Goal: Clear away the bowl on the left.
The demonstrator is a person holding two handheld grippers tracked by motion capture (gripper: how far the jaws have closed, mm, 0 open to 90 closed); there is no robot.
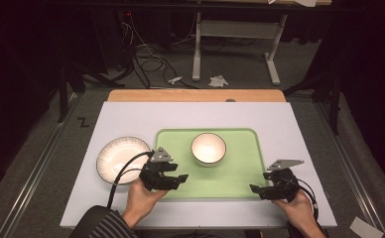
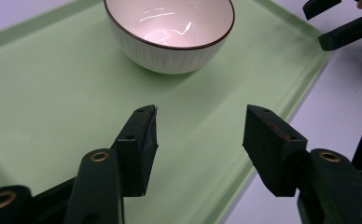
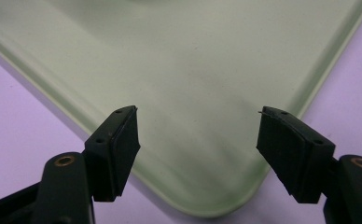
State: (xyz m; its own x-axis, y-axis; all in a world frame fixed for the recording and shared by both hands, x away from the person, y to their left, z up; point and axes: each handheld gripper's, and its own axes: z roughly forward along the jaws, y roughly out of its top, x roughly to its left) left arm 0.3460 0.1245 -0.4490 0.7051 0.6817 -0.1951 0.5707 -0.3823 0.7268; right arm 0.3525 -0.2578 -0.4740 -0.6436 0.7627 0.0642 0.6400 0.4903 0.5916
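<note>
Nearest to me in the high view, my left hand (image 1: 140,198) and right hand (image 1: 297,208) are coming in from the bottom edge, the left one out of a striped sleeve (image 1: 103,225). I am holding the left gripper (image 1: 173,179) over the near left corner of the green tray (image 1: 235,183), its jaws standing wide apart with nothing between them; in the left gripper view they are spread over bare tray surface and pointing toward the bowl (image 2: 170,32). I am holding the right gripper (image 1: 260,191) at the tray's near right corner, jaws likewise released and empty; in the right gripper view they are straddling the rounded tray corner (image 3: 216,205), with the white table (image 3: 11,116) showing on either side. The white bowl with its dark rim is sitting upright on the tray, toward its far middle, well apart from both grippers. A ribbed white plate (image 1: 122,159) is lying on the table just beside the tray's left edge, behind my left gripper's cable (image 1: 123,173).
</note>
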